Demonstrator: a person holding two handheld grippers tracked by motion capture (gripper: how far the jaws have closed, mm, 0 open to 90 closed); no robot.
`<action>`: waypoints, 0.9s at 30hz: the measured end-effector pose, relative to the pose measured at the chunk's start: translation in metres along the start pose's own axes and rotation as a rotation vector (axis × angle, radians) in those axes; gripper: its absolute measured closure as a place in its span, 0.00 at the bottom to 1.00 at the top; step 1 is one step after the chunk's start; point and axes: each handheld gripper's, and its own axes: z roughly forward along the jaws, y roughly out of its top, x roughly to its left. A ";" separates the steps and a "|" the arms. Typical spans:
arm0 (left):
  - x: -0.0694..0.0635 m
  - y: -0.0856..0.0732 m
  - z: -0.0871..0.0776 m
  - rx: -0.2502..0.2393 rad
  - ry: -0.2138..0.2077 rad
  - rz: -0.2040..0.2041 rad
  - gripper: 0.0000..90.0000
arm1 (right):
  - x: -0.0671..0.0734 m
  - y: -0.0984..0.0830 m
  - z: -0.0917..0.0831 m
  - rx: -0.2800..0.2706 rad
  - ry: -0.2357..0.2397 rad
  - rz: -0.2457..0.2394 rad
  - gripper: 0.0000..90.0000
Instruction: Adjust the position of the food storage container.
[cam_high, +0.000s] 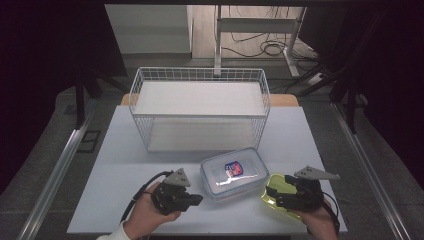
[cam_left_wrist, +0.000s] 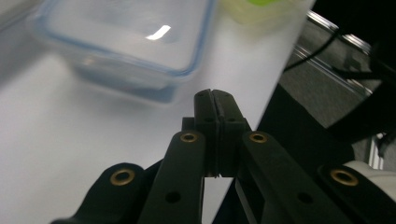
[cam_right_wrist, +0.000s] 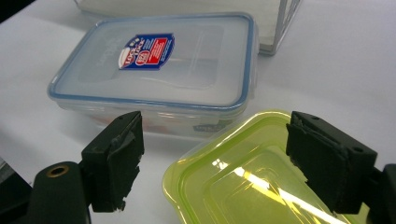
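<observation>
White wire basket (cam_high: 199, 75) is sitting at the rear of the pale surface (cam_high: 115, 150). Beyond it, on the floor, cables (cam_high: 260, 47) are lying tangled beside a white metal frame (cam_high: 257, 25), with aluminium rails (cam_high: 55, 170) running alongside.

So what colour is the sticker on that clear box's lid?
The sticker is blue and red with white print, clearest in the right gripper view.

A blue-and-red label (cam_right_wrist: 147, 51) is seen on the clear container's lid (cam_right_wrist: 159, 60); its print is too small to be read.
</observation>
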 end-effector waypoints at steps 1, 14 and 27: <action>-0.003 0.003 0.004 0.001 -0.006 0.008 1.00 | 0.000 0.000 0.000 0.000 0.000 0.000 0.22; -0.015 0.018 0.068 0.122 -0.029 0.052 1.00 | -0.001 -0.001 -0.003 0.004 -0.002 0.003 0.21; 0.003 0.013 0.071 0.125 0.038 0.019 1.00 | -0.001 -0.002 -0.003 0.007 -0.009 0.003 0.21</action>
